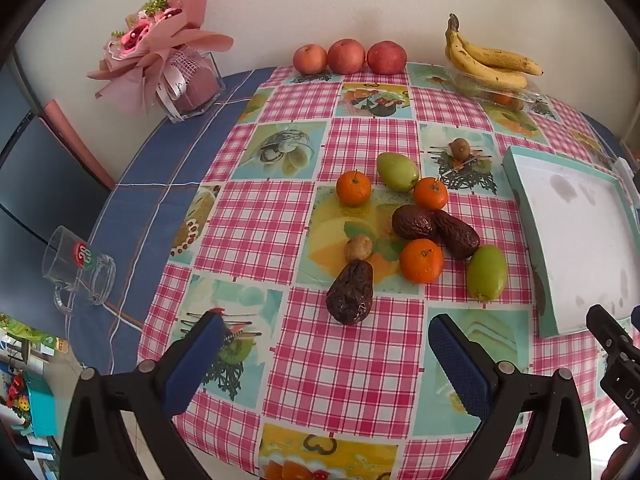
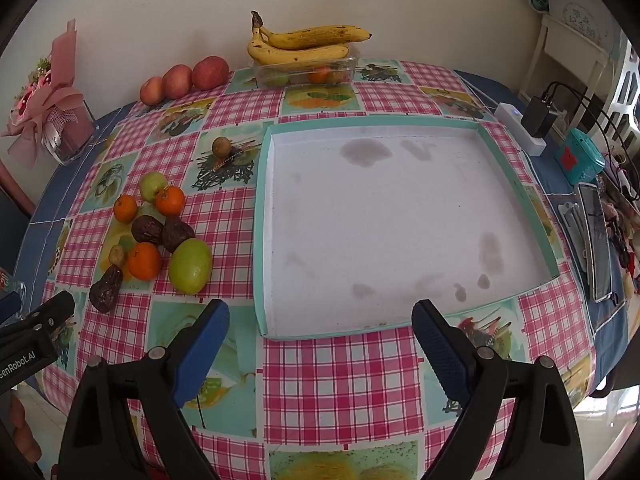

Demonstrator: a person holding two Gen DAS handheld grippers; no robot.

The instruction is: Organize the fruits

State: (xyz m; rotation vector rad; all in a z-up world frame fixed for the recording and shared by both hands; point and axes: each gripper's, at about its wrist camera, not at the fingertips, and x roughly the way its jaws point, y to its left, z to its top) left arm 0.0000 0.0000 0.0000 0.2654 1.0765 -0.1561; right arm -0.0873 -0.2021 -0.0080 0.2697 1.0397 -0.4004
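A cluster of fruit lies mid-table: three oranges (image 1: 421,261), two green mangoes (image 1: 487,273), three dark wrinkled avocados (image 1: 350,293) and a small brown fruit (image 1: 358,248). Another small brown fruit (image 1: 460,148) lies apart, farther back. To the right sits a shallow white tray with a teal rim (image 2: 262,216), nothing in it. My left gripper (image 1: 326,356) is open, just short of the nearest avocado. My right gripper (image 2: 320,344) is open over the tray's near edge, with the fruit cluster (image 2: 190,266) to its left.
Three apples (image 1: 346,56) line the far wall. Bananas (image 1: 486,62) rest on a clear plastic box (image 2: 306,72) holding more fruit. A bouquet in a clear vase (image 1: 180,76) and a glass mug (image 1: 78,270) stand left. A charger, phone (image 2: 596,236) and teal box crowd the right edge.
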